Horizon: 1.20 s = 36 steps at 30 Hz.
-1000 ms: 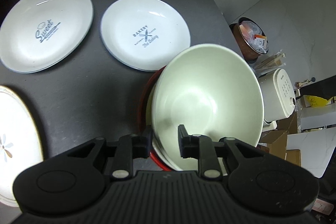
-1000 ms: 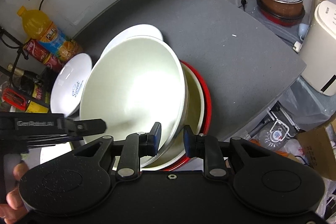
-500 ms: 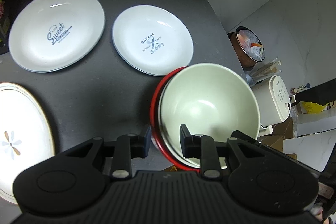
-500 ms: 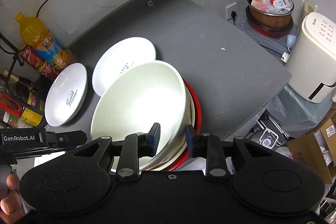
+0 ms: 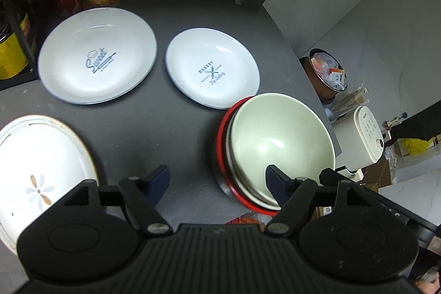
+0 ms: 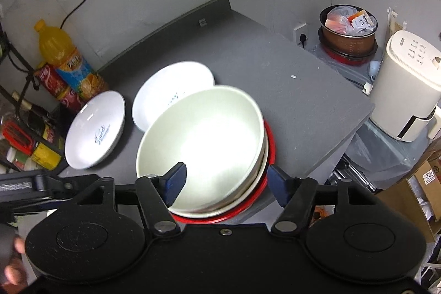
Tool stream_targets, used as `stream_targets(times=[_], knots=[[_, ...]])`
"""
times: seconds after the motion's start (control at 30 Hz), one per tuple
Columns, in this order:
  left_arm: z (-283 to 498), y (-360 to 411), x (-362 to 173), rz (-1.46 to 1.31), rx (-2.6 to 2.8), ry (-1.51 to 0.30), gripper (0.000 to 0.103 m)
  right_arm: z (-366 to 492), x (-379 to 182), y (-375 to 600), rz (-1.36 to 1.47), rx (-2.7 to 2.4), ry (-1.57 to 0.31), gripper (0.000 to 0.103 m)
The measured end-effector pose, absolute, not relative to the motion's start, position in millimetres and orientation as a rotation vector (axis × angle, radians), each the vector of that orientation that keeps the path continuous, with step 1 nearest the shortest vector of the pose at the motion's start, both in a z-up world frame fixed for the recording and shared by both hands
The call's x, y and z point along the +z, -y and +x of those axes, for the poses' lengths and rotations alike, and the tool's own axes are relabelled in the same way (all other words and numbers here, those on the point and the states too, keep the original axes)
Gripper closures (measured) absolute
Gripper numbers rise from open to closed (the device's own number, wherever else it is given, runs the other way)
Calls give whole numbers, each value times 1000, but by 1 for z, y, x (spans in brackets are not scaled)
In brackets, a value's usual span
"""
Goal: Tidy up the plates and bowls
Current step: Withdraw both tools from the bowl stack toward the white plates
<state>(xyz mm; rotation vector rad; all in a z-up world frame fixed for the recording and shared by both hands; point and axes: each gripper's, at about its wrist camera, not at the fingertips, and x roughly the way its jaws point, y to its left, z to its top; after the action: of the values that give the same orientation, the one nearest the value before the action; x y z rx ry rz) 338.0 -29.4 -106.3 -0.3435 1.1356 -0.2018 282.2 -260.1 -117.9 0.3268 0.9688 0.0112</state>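
Pale green glaze, left wrist view: the top bowl (image 5: 281, 139) sits nested in the red-rimmed bowl (image 5: 222, 139) near the table's (image 5: 171, 134) right front edge.
Left gripper (image 5: 217, 181): jaws spread wide, holding nothing; the bowl stack lies ahead and right, by its right finger.
Plates, same view: "Sweet" plate (image 5: 96, 55) and "Bakery" plate (image 5: 212, 68) lie further back; the flower plate (image 5: 38, 170) is at near left.
Right wrist view: right gripper (image 6: 226, 179) also gapes empty, the stack's near rim between its fingers.
Nearer hand: judged the left for the flower plate, with plates left to stack.
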Motion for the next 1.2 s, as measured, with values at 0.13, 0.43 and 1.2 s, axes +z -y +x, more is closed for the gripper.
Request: stream_targets(times=[0.13,0.43,1.2], knots=[[327,15,-108,-347,-187,-1132,26,279,-131,251,331,3,-997,70],[303,-33,-114,-395,-110,-1132,26,269,-128,238,344,-7,-1015,70],[264,-94,-104,-453,36,-1091,21,279,-96,159,182,246,-1013,19]])
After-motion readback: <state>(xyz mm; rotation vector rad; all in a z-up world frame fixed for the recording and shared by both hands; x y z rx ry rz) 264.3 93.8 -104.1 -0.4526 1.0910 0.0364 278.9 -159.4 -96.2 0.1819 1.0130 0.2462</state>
